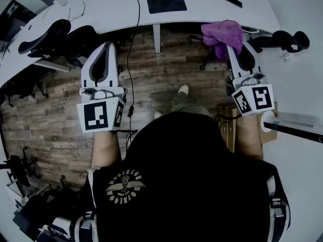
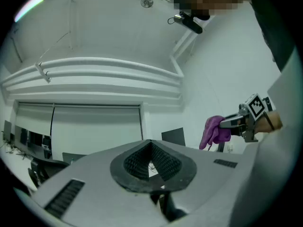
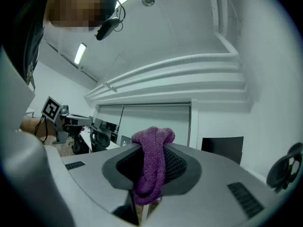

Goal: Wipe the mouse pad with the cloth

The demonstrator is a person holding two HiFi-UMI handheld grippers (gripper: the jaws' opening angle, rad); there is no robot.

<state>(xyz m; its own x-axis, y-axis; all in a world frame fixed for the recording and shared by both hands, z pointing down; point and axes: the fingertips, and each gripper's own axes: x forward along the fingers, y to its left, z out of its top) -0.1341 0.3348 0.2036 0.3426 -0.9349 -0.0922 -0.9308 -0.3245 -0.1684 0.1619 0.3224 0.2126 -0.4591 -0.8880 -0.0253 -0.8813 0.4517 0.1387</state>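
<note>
Pinching the bunched purple cloth (image 1: 222, 33) between its fingers, the right gripper (image 3: 151, 167) hangs well short of the mouse pad (image 1: 166, 2) ahead. The left gripper (image 2: 151, 163) is clenched on nothing. With only a fold caught, the cloth could slip free during wiping.

The purple knitted cloth (image 1: 222, 34) looks coarse and fuzzy; the brown plank floor (image 1: 161, 79) is weathered matt wood; the white tabletop (image 1: 116, 6) is smooth.
</note>
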